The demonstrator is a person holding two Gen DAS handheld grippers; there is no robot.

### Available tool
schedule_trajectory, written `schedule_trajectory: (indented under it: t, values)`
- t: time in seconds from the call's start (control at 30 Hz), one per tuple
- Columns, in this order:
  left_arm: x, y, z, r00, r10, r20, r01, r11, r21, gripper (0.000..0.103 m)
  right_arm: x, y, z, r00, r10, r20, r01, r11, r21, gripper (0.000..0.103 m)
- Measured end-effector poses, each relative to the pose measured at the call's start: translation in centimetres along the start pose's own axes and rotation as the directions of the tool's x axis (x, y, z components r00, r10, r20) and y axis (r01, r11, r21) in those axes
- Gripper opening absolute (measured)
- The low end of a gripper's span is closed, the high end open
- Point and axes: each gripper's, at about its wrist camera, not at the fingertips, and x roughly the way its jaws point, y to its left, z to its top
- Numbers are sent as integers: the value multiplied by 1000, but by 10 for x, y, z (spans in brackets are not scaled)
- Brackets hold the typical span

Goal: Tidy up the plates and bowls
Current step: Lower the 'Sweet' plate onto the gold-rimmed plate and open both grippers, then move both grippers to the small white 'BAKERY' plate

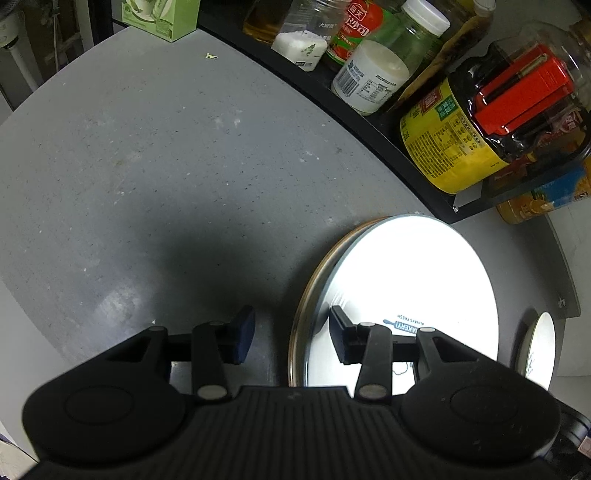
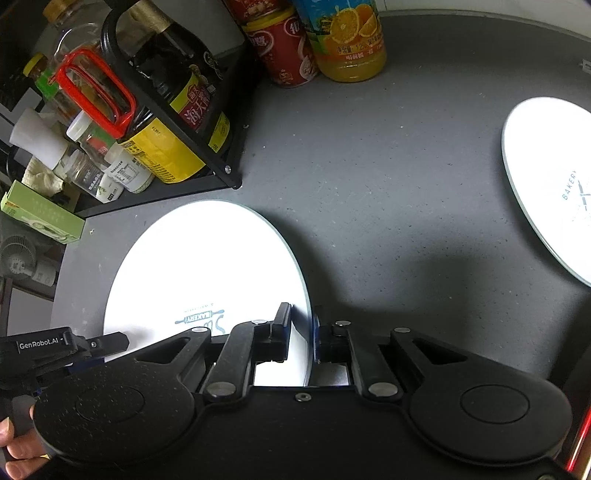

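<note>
A large white plate (image 1: pixel 406 280) printed "BAKERY" lies on the grey counter (image 1: pixel 147 166), and a brown edge shows under its left rim. My left gripper (image 1: pixel 291 332) is open, its fingers astride that left rim without pinching it. In the right wrist view the same plate (image 2: pixel 207 266) fills the lower left, and my right gripper (image 2: pixel 301 332) is shut on its right rim. A second white "BAKERY" plate (image 2: pixel 554 184) lies apart at the right and shows as a sliver (image 1: pixel 541 347) in the left wrist view. The left gripper (image 2: pixel 92 343) reaches in from the left, held by a hand (image 2: pixel 14 446).
A black wire rack (image 2: pixel 221 173) holds sauce bottles and jars, among them a dark bottle with a red handle (image 1: pixel 517 99). An orange juice bottle (image 2: pixel 351 40) and a red can (image 2: pixel 284 48) stand behind it. A green box (image 1: pixel 162 14) sits at the counter's far corner.
</note>
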Motion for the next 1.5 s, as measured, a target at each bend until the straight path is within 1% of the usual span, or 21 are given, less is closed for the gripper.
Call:
schedule_trajectory:
  t: [0.03, 0.1, 0.17, 0.23, 0.33, 0.37, 0.4, 0.43, 0.47, 0.5, 0.53, 0.6, 0.73, 0.83, 1.0, 1.07, 1.27, 1.43, 1.5]
  values:
    - [-1, -1, 0, 1000, 7, 2, -7, 1000, 3, 42, 0, 0, 0, 1000, -2, -5, 2, 1000, 0, 12]
    - [-2, -6, -1, 1000, 31, 7, -31, 999, 10, 42, -3, 1, 0, 1000, -9, -9, 9, 1000, 0, 17]
    - [-6, -9, -2, 999, 45, 8, -46, 999, 21, 42, -9, 2, -1, 1000, -1, 5, 1, 1000, -7, 26]
    - [-11, -12, -2, 1000, 24, 14, -24, 999, 30, 42, -17, 1, -2, 1000, 11, 27, -11, 1000, -5, 44]
    - [-19, -19, -5, 999, 11, 35, -13, 998, 59, 45, -28, 0, -2, 998, 8, 65, -9, 1000, 3, 56]
    - [-22, -21, -6, 999, 5, 50, -8, 998, 67, 49, -33, -1, -3, 997, 5, 82, -5, 1000, 4, 58]
    - [-26, -23, -8, 998, -2, 64, -3, 997, 73, 53, -36, -2, -3, 995, 2, 97, -3, 1000, 8, 64]
    - [-30, -25, -10, 997, -7, 79, 1, 997, 81, 56, -39, -3, -3, 994, -3, 114, 1, 1000, 16, 74]
    - [-33, -28, -11, 995, -15, 96, 6, 996, 91, 61, -45, -5, -4, 990, -8, 138, 5, 1000, 26, 79]
    - [-36, -32, -11, 993, -23, 112, 11, 995, 104, 67, -49, -6, -5, 987, -11, 159, 5, 999, 35, 87]
    - [-39, -36, -13, 992, -30, 122, 16, 993, 116, 70, -54, -9, -6, 983, -10, 182, 2, 999, 43, 92]
    - [-43, -43, -15, 991, -46, 127, 27, 989, 145, 78, -63, -12, -9, 976, -9, 217, 0, 999, 43, 99]
    - [-51, -58, -20, 992, -70, 108, 46, 978, 204, 83, -79, -15, -16, 964, 0, 265, -5, 1000, 17, 103]
    - [-59, -68, -26, 987, -109, 114, 80, 969, 234, 85, -92, -20, -23, 956, -3, 294, -5, 1000, 26, 103]
    - [-69, -86, -37, 984, -140, 113, 101, 950, 295, 90, -116, -31, -33, 943, -20, 333, 2, 999, 54, 103]
    - [-70, -94, -43, 982, -144, 121, 98, 942, 322, 91, -126, -34, -36, 940, -30, 341, 6, 998, 69, 103]
    - [-67, -116, -56, 980, -171, 101, 123, 921, 371, 91, -152, -45, -47, 921, -55, 386, 25, 996, 83, 103]
    - [-65, -138, -65, 978, -194, 74, 147, 899, 412, 91, -167, -66, -50, 912, -104, 397, 56, 990, 129, 103]
    - [-66, -146, -68, 977, -202, 74, 152, 891, 429, 91, -171, -76, -50, 909, -118, 401, 61, 987, 151, 103]
